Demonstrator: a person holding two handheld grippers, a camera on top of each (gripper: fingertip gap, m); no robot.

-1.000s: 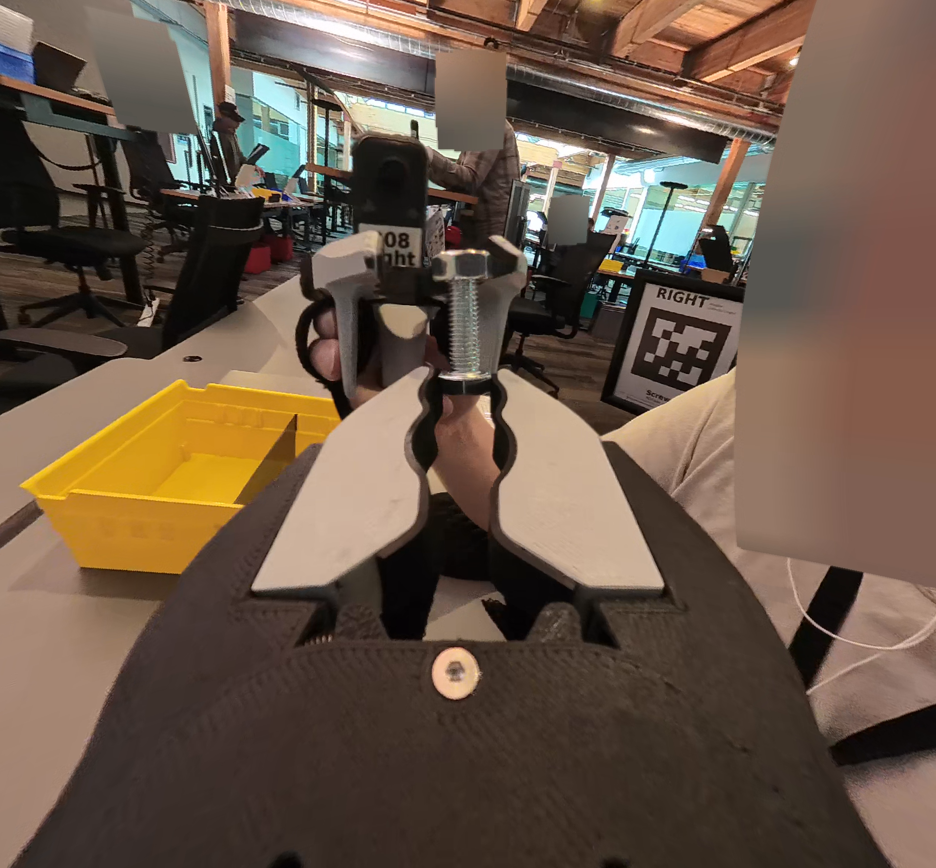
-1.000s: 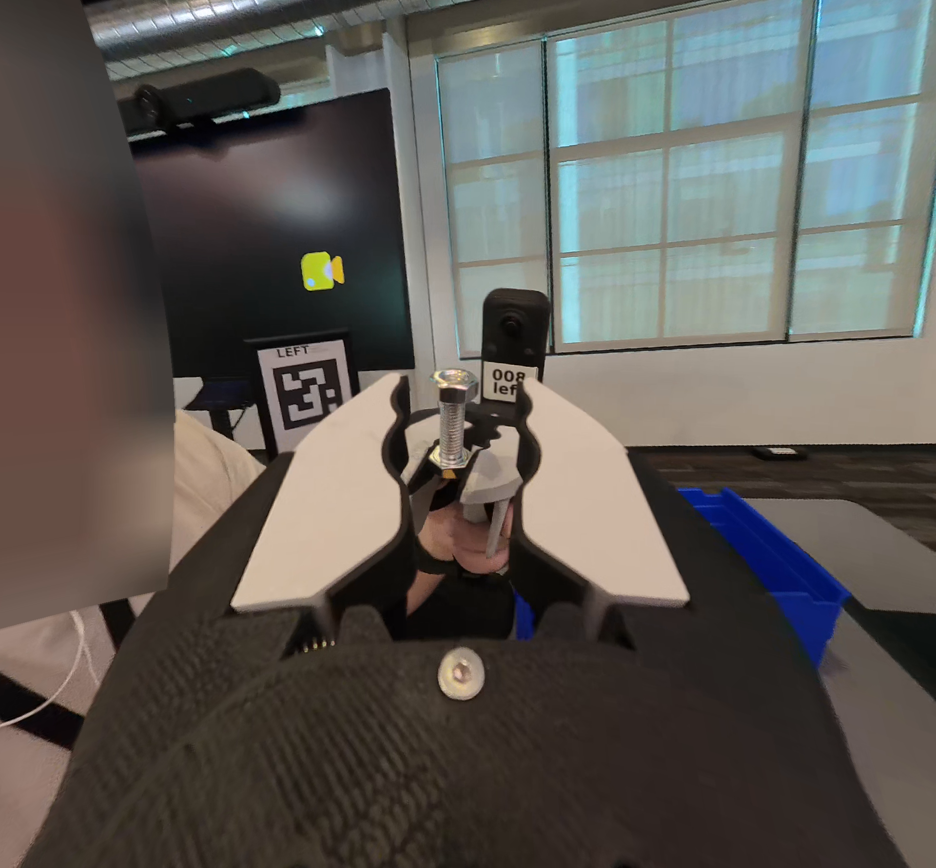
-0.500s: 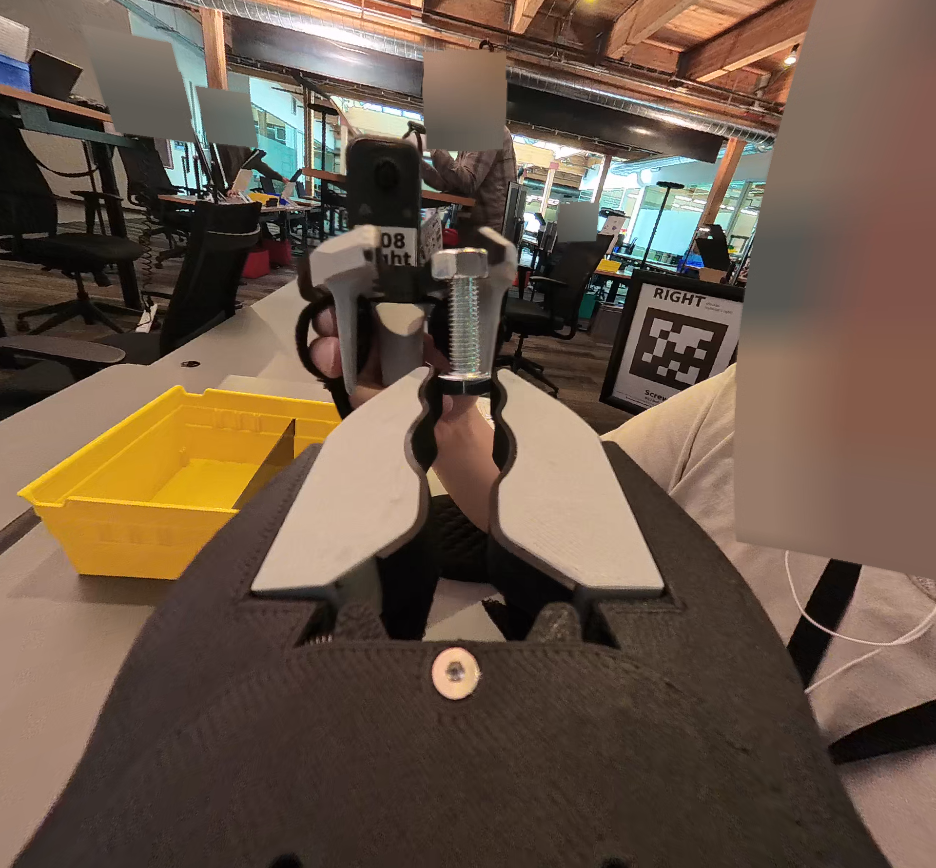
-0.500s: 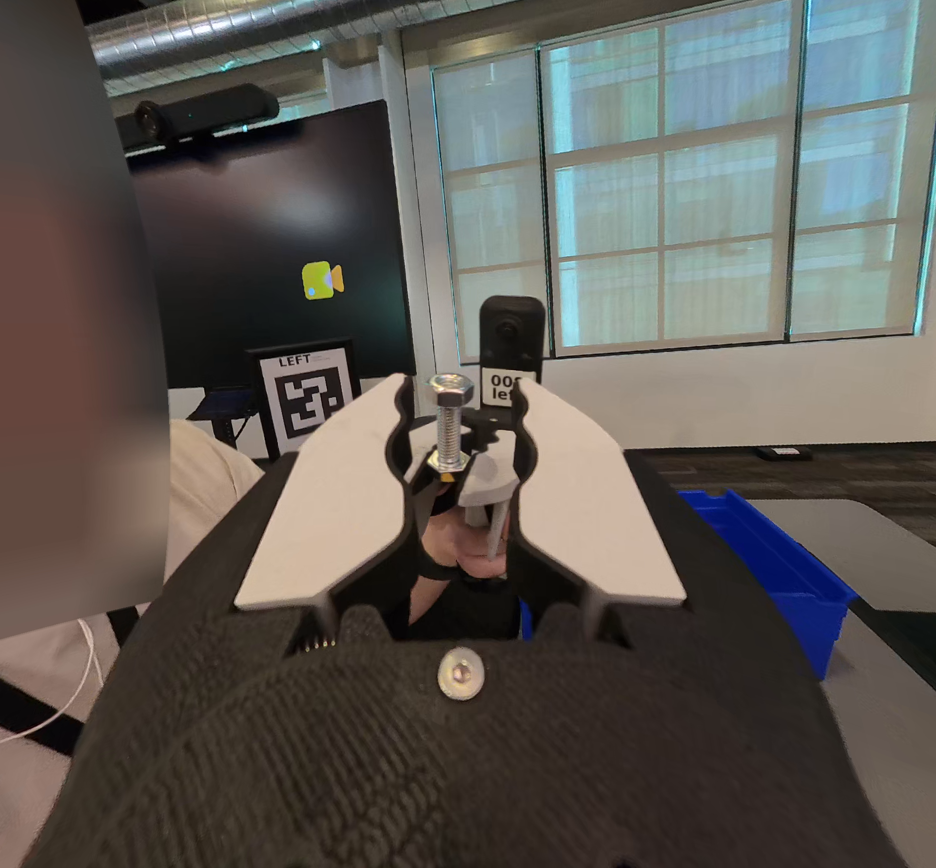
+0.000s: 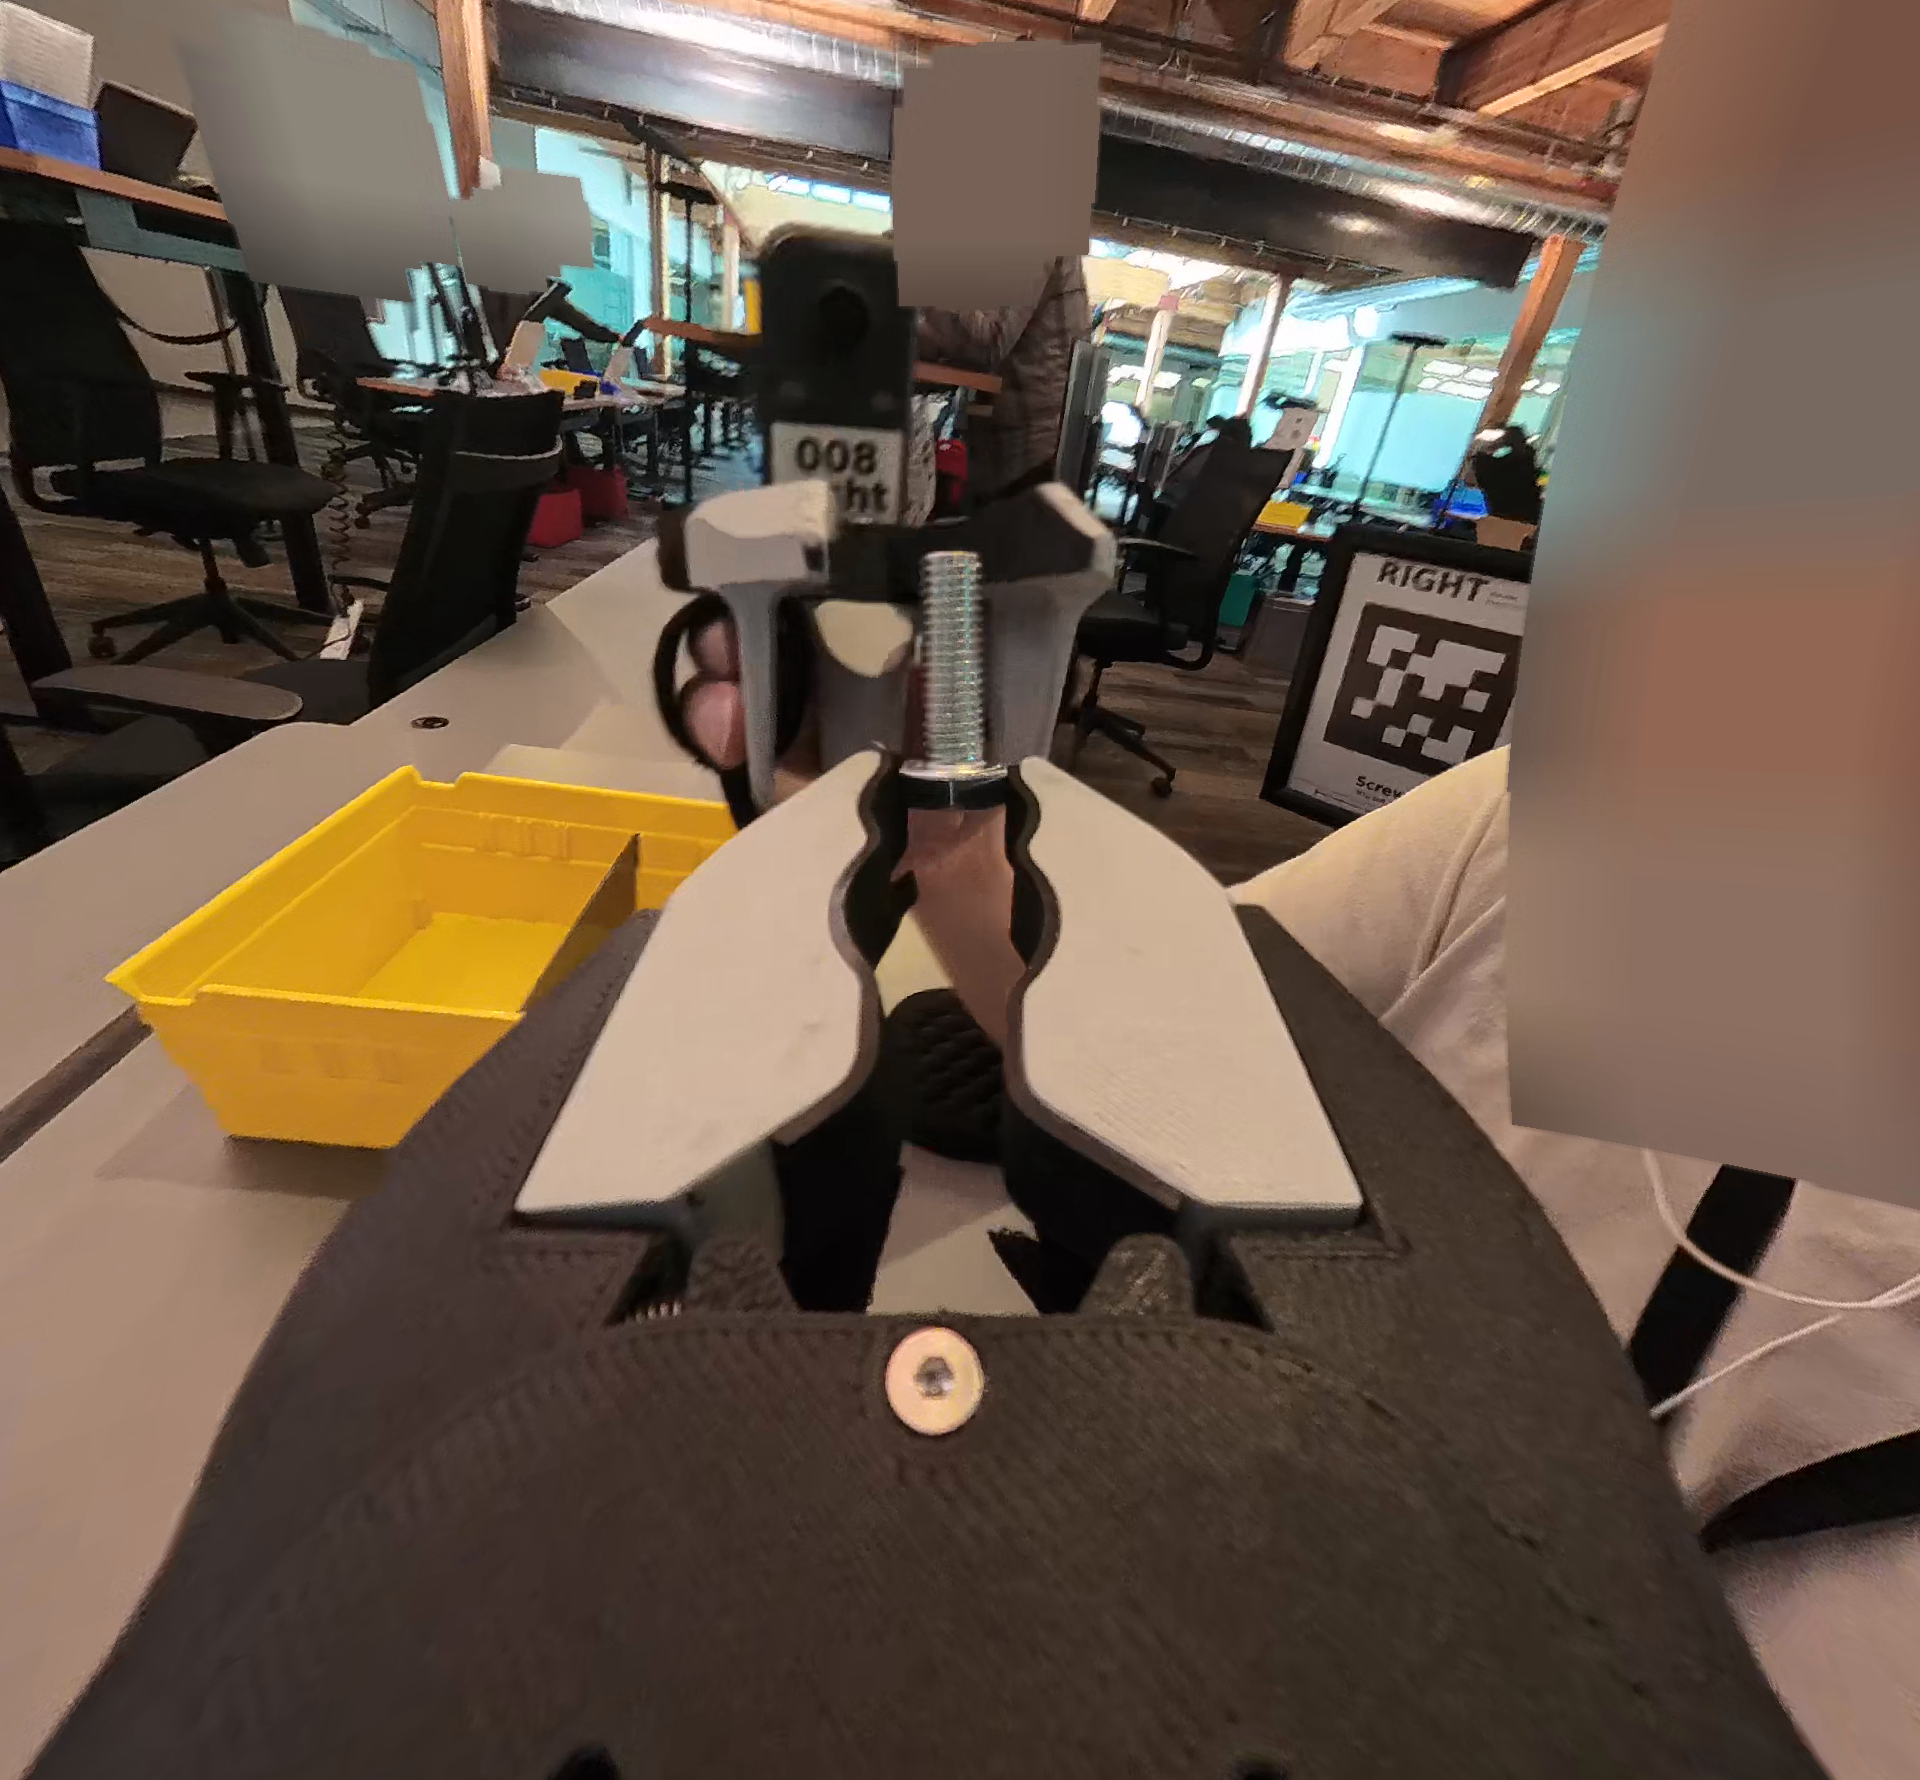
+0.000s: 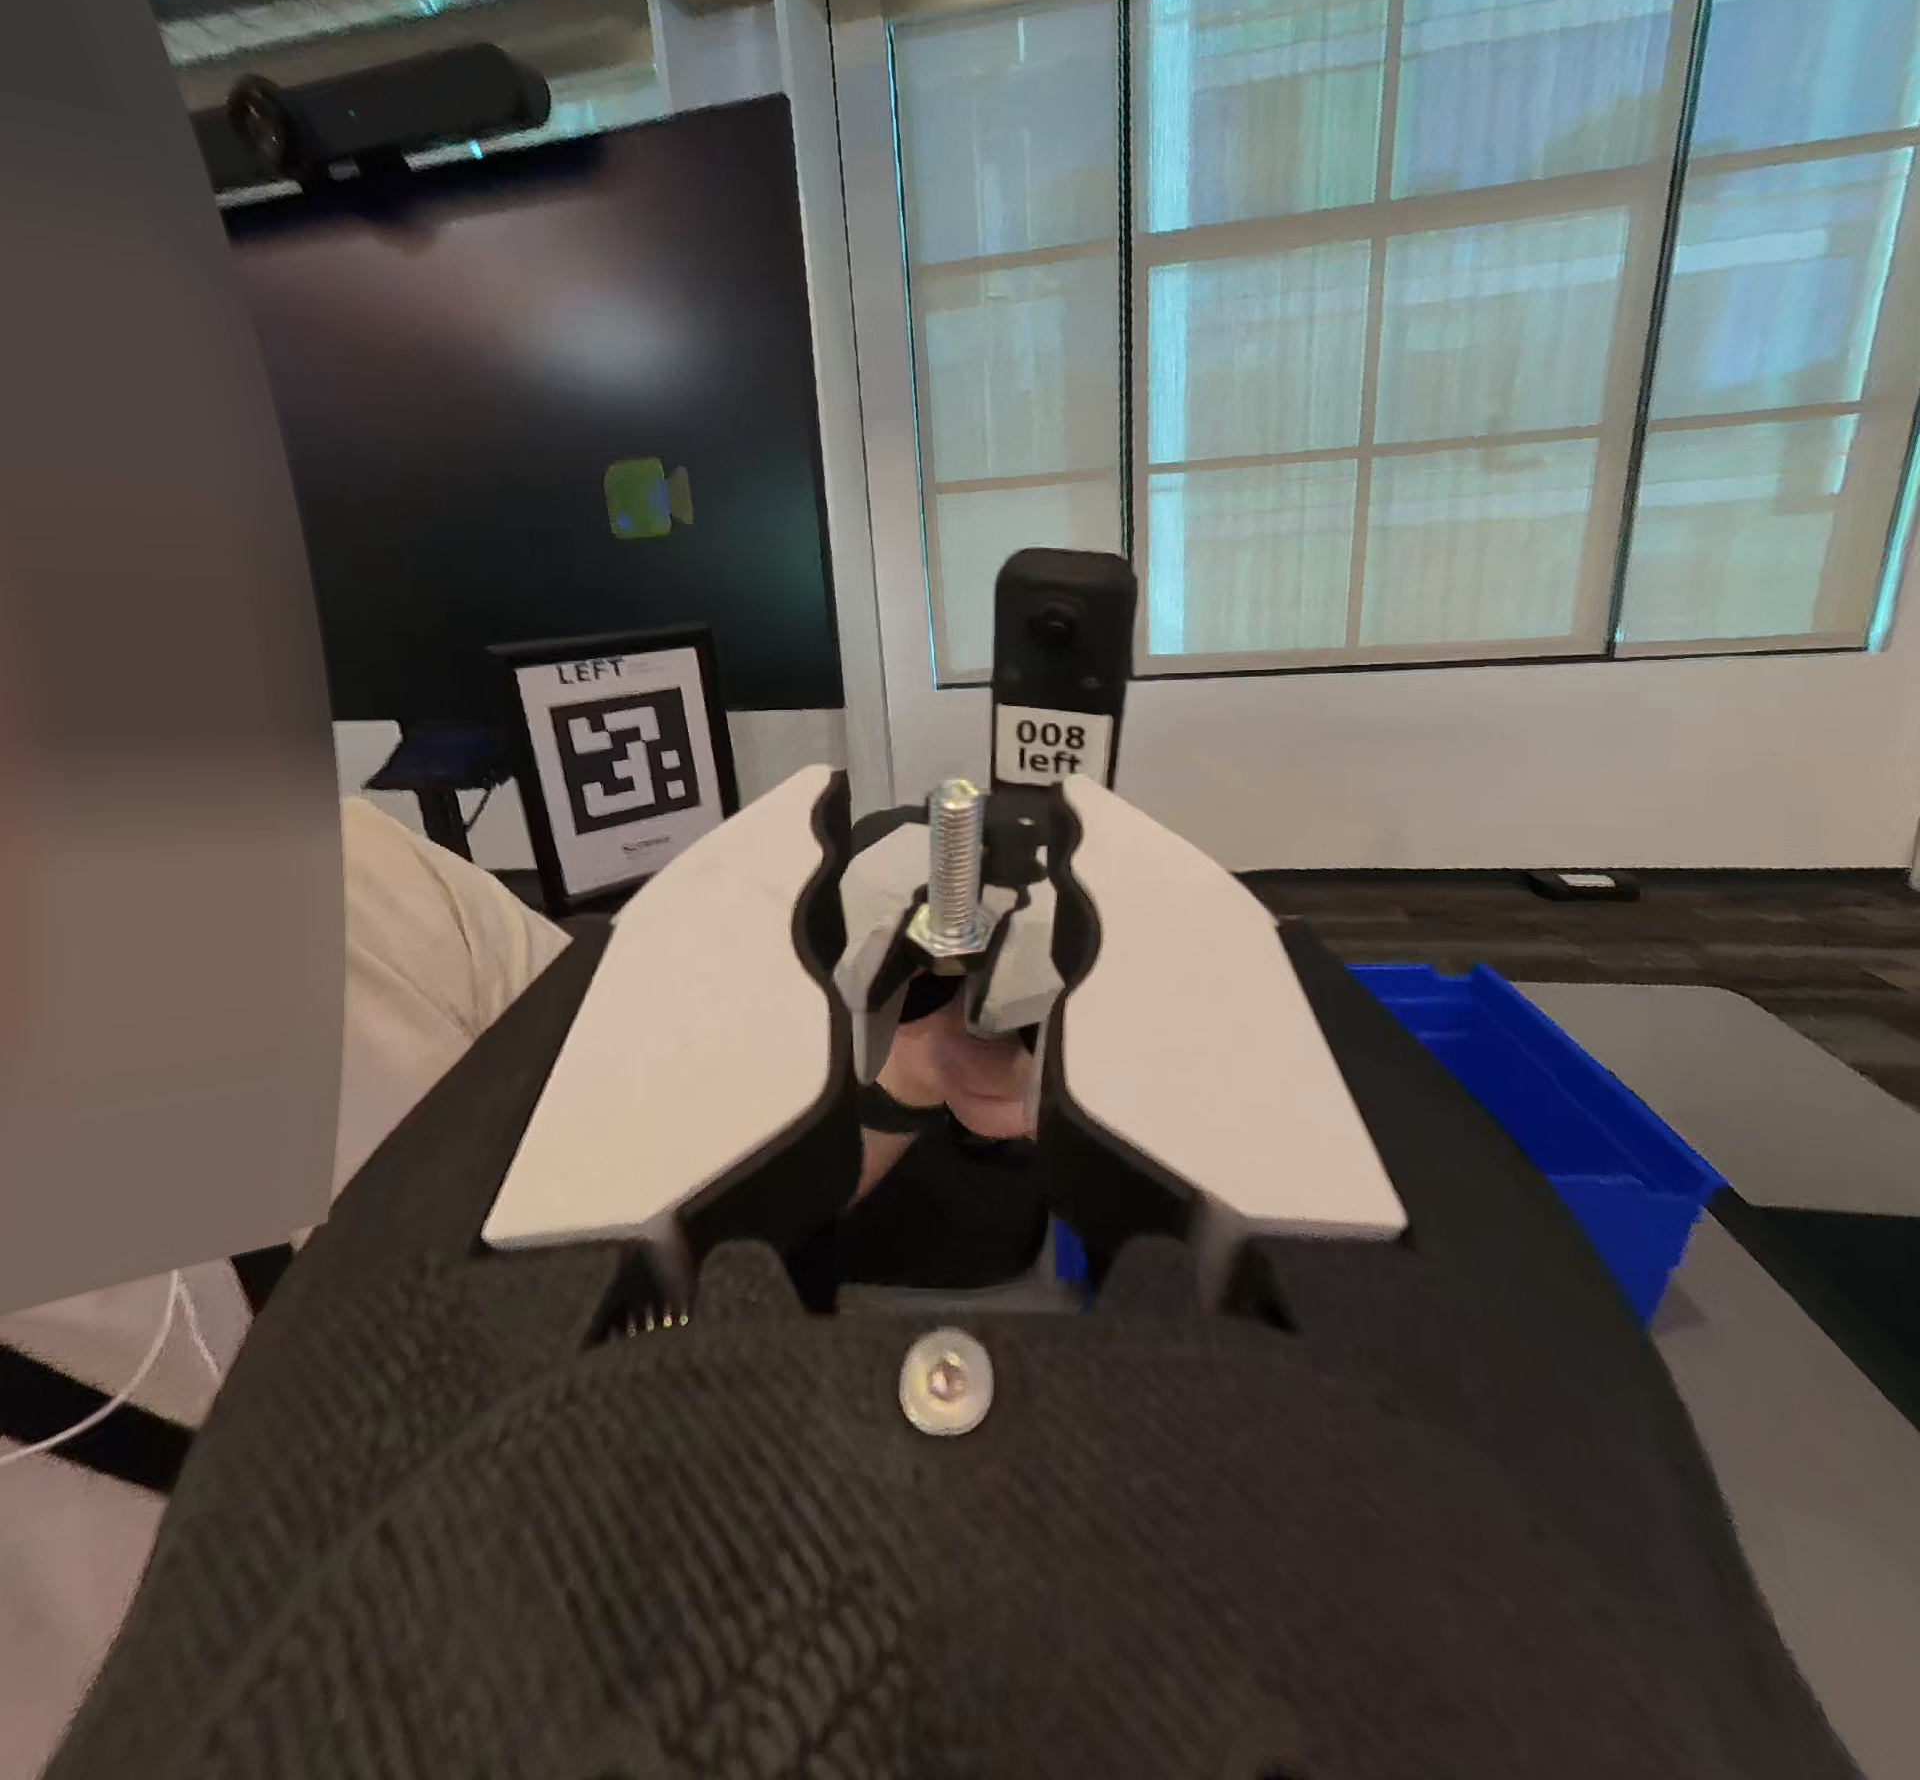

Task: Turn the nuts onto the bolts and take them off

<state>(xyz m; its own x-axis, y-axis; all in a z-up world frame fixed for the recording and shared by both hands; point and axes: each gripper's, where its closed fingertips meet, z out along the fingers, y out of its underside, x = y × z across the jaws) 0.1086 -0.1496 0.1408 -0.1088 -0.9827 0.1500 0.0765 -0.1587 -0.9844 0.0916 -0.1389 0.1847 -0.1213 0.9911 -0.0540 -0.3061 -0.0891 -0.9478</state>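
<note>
A silver bolt stands upright in the air, bare threaded end up. My left gripper is shut on the hexagonal piece at its lower end. In the right wrist view the bolt shows between my right gripper's tips, with the left gripper pinching the hex piece below. My right gripper is open, its fingers on either side of the bolt's top without touching it. It faces me in the left wrist view, fingers spread behind the bolt. No loose nut is in view.
A yellow bin sits on the grey table to the left. A blue bin lies on the right side. The person's cream sleeve is close by. Framed marker boards and office chairs stand behind. My right fingertips sit around 4 centimeters from my left ones.
The hex piece at the bolt's top end half a second ago no longer shows; the thread end is bare. Both grippers have shifted slightly, and the left gripper shows at a new angle.
</note>
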